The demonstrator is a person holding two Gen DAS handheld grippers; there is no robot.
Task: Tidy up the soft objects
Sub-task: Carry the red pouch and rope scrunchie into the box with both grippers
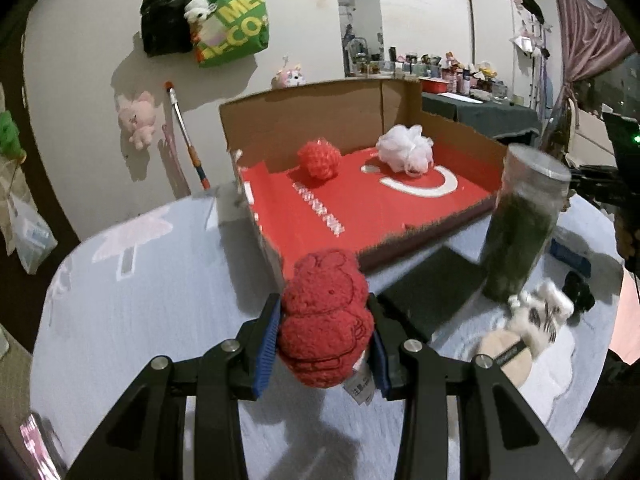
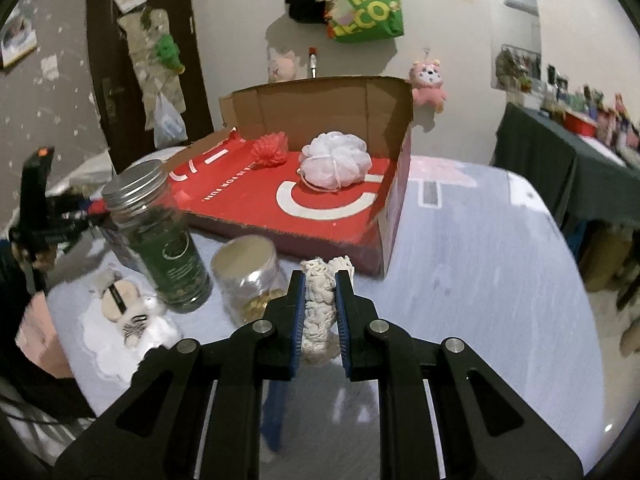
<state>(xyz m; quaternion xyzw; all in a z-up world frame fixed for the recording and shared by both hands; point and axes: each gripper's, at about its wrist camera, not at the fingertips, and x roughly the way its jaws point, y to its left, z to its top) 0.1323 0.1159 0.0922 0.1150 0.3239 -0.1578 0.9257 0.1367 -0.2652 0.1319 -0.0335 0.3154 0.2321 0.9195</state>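
Observation:
My left gripper is shut on a red knitted plush toy and holds it above the table, just short of the near corner of the open red cardboard box. A red mesh puff and a white mesh puff lie inside the box. My right gripper is shut on a cream knitted cloth above the table, in front of the same box, where the red puff and the white puff also show.
A tall green jar with a metal lid stands right of the box, and also shows in the right wrist view. A clear jar with gold pieces stands beside it. A beige powder puff and white fluffy items lie at the left. A dark flat book lies near the box.

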